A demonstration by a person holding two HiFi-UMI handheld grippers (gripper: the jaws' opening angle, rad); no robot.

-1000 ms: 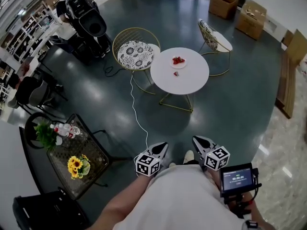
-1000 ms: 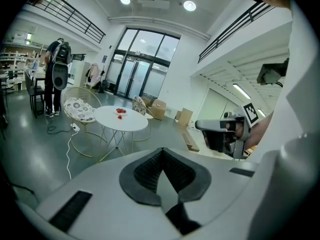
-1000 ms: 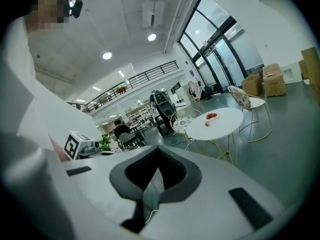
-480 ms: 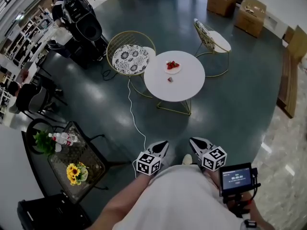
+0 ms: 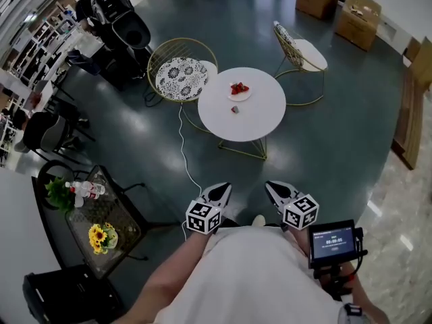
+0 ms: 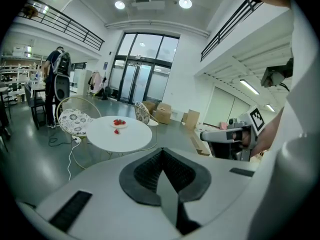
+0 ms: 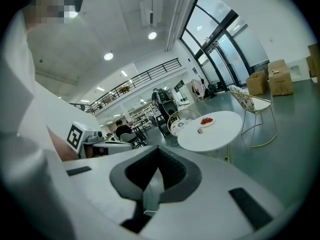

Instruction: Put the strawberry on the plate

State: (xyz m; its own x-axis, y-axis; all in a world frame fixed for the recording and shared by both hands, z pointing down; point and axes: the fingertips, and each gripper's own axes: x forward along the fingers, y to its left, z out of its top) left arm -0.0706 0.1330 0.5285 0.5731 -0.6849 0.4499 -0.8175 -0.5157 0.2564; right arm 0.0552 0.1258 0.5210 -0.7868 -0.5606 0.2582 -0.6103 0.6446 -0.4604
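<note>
A round white table (image 5: 253, 123) stands some way ahead of me on the dark floor. On it a small white plate (image 5: 240, 96) holds red strawberries (image 5: 239, 88), and one loose strawberry (image 5: 233, 110) lies just in front of the plate. My left gripper (image 5: 221, 188) and right gripper (image 5: 271, 186) are held side by side close to my body, far short of the table, both shut with nothing in them. The left gripper view shows the plate (image 6: 119, 124) and the loose strawberry (image 6: 116, 131) in the distance. The right gripper view shows the same strawberry (image 7: 200, 130) too.
A gold wire chair with a patterned cushion (image 5: 180, 77) stands left of the table, and a second chair (image 5: 302, 50) is behind it to the right. A white cable (image 5: 182, 147) runs over the floor. A black side table with sunflowers (image 5: 100, 236) is at the left. Cardboard boxes (image 5: 337, 9) are far behind.
The table with the plate has shifted a little leftward in the head view. Both grippers sit slightly higher and further left in the picture, still shut.
</note>
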